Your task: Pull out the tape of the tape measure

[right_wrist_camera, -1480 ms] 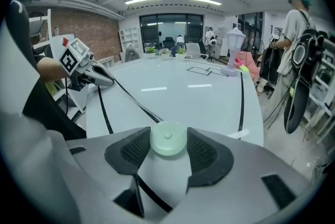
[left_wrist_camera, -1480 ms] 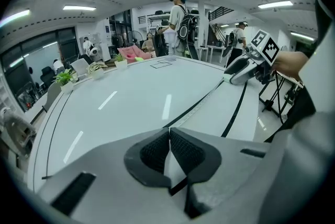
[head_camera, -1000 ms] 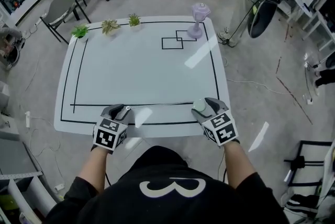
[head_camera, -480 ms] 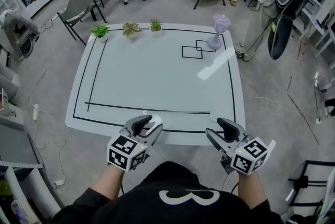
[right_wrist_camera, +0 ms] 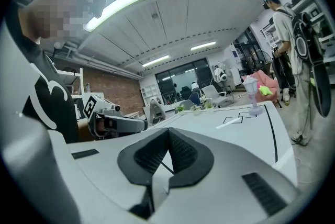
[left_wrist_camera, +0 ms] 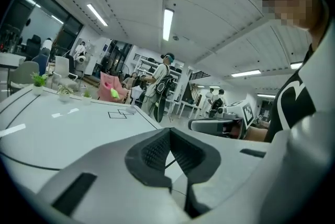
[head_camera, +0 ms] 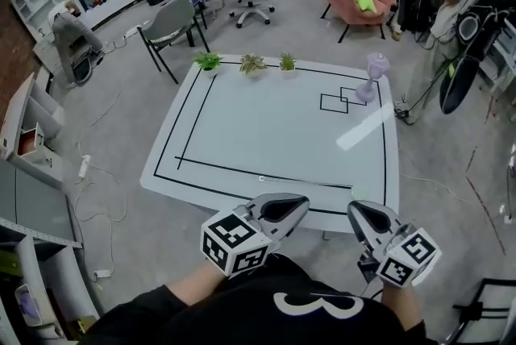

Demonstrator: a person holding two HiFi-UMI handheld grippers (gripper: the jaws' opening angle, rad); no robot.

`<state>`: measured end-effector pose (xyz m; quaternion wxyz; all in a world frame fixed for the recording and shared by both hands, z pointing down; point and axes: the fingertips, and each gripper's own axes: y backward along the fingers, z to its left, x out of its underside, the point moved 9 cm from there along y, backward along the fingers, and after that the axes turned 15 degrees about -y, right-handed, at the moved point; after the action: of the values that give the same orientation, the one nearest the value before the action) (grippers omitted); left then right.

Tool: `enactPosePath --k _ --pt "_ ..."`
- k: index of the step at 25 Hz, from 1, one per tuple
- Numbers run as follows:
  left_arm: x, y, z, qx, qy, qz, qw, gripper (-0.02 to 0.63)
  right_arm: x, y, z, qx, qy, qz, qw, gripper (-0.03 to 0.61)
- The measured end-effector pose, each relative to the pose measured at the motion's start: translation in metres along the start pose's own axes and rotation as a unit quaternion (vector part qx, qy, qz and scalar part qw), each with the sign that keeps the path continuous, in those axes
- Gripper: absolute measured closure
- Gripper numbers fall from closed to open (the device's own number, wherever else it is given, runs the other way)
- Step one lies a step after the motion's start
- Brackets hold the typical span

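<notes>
both grippers, left (head_camera: 298,205) and right (head_camera: 359,213), have just closed on nothing, held clear of the table (head_camera: 266,134); the tape (head_camera: 310,183) seems drawn out along its near edge. best not to nudge it.

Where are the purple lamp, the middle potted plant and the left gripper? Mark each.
purple lamp (head_camera: 376,63): head view, its shade.
middle potted plant (head_camera: 252,62): head view, its leaves.
left gripper (head_camera: 302,202): head view, its shut jaw tips.
</notes>
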<state>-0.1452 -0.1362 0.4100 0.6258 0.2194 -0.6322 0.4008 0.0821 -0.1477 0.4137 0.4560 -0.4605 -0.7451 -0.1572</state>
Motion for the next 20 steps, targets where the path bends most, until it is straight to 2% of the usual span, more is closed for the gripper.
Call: enactPosePath --k 4,12,20 --pt "-0.014 0.000 -0.006 -0.001 -0.020 0.000 0.9998 0.606 -0.010 0.004 0.010 -0.013 0.010 -0.006 1.000 0.575" --pt "-0.043 -0.005 -0.006 0.000 -0.043 -0.018 0.9989 0.606 -0.033 0.016 0.018 -0.005 0.036 -0.026 0.999 0.575" --pt "-0.048 -0.011 0.000 -0.006 -0.049 -0.022 0.9985 0.606 -0.041 0.016 0.010 -0.001 0.048 -0.037 0.998 0.575"
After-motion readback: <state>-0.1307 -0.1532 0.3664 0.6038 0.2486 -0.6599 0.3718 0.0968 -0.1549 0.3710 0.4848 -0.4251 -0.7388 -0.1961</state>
